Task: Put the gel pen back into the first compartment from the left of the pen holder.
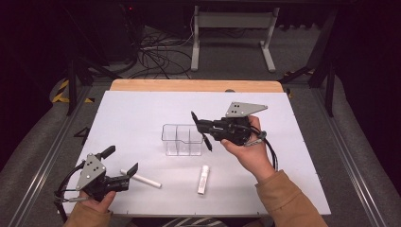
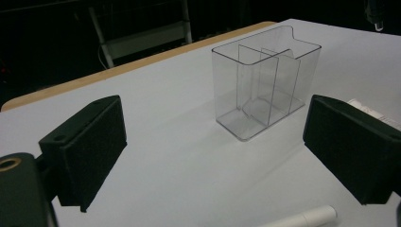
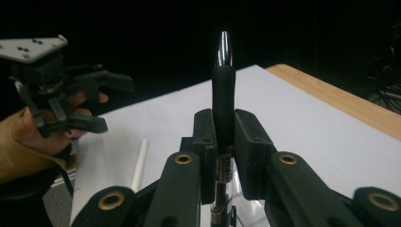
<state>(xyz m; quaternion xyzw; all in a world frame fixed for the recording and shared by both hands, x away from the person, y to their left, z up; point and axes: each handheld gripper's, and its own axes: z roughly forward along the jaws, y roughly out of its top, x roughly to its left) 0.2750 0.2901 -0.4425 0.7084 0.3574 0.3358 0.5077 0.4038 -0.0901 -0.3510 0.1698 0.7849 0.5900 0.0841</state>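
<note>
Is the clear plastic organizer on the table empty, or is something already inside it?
Empty. The clear organizer stands upright with bare compartments; the pen is clamped in the right gripper.

A lab-like recording space: white-topped table (image 1: 142, 109), tangled floor cables (image 1: 156, 56), dark surrounding curtains.

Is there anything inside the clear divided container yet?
No. The clear container has see-through walls, and in the left gripper view its compartments look empty. The black pen is clamped in the right gripper beside it. Two white sticks lie on the table.
</note>
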